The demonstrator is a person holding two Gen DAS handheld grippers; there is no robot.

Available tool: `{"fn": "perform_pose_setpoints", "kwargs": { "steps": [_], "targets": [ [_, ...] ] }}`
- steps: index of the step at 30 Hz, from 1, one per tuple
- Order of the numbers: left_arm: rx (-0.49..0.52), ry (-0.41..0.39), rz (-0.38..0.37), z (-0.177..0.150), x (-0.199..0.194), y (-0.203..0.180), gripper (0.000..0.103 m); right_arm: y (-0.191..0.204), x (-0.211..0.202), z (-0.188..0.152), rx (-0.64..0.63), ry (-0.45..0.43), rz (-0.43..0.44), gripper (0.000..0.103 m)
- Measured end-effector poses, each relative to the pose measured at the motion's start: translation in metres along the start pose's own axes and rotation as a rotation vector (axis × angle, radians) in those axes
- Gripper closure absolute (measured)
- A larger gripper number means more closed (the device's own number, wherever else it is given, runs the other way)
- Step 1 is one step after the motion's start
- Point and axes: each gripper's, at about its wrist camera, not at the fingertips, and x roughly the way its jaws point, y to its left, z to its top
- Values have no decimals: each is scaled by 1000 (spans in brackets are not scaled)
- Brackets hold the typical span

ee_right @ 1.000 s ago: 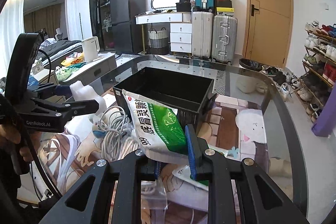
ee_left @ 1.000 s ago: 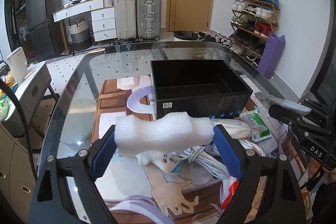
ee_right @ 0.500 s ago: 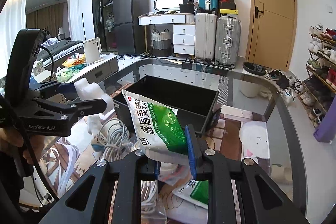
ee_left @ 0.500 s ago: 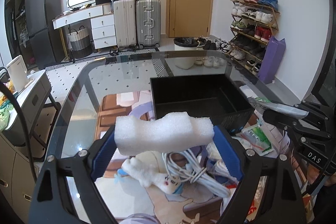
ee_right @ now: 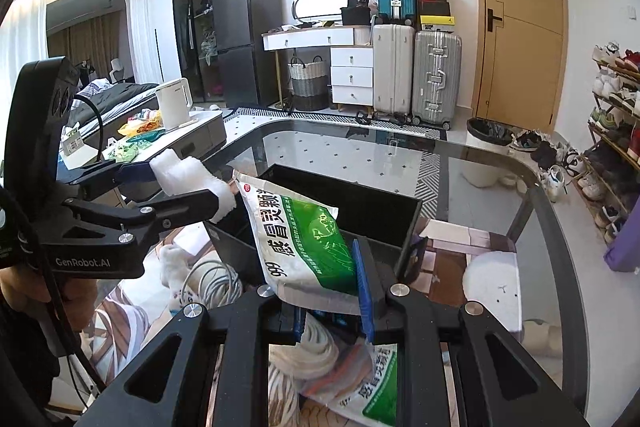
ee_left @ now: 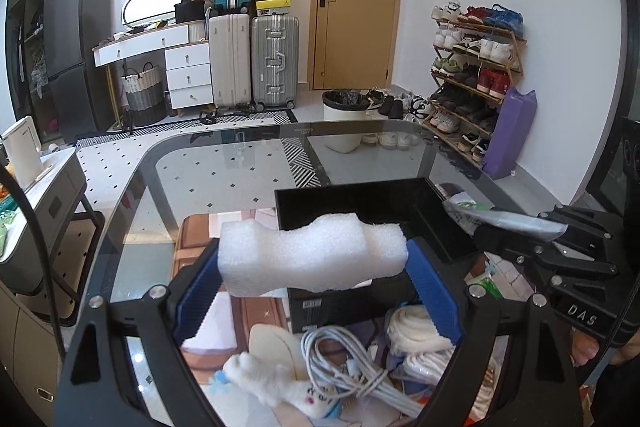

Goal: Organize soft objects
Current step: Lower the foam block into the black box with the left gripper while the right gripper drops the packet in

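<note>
At the left, the left gripper (ee_left: pixel 313 269) pinches a white foam block (ee_left: pixel 310 259) crosswise between its blue pads, holding it in the air just before the near wall of the black box (ee_left: pixel 436 223) on the glass table (ee_left: pixel 224 171). Below lie a coiled white cable (ee_left: pixel 352 375) and a small plush toy (ee_left: pixel 280 383), both not yet sorted. To the right, the right gripper (ee_right: pixel 328 291) clamps the lower edge of a green-and-white sachet (ee_right: pixel 300 239), which stands up above the box's near rim. To do this step well, the person would carry each piece fully over the opening and lower it inside before spreading the fingers. The two tools are close together, so releasing one at a time would likely avoid a knock.
</note>
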Motion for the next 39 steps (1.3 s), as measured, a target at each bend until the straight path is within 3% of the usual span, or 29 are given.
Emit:
{"fn": "perform_pose_setpoints", "kwargs": {
  "steps": [19, 27, 39],
  "targets": [
    [64, 60, -5, -4, 51, -17, 14, -18, 52, 5, 55, 83, 31, 82],
    [165, 72, 39, -6, 56, -30, 14, -22, 67, 1, 54, 117, 37, 82],
    [149, 111, 32, -7, 52, -29, 14, -29, 74, 7, 65, 154, 63, 82]
  ]
}}
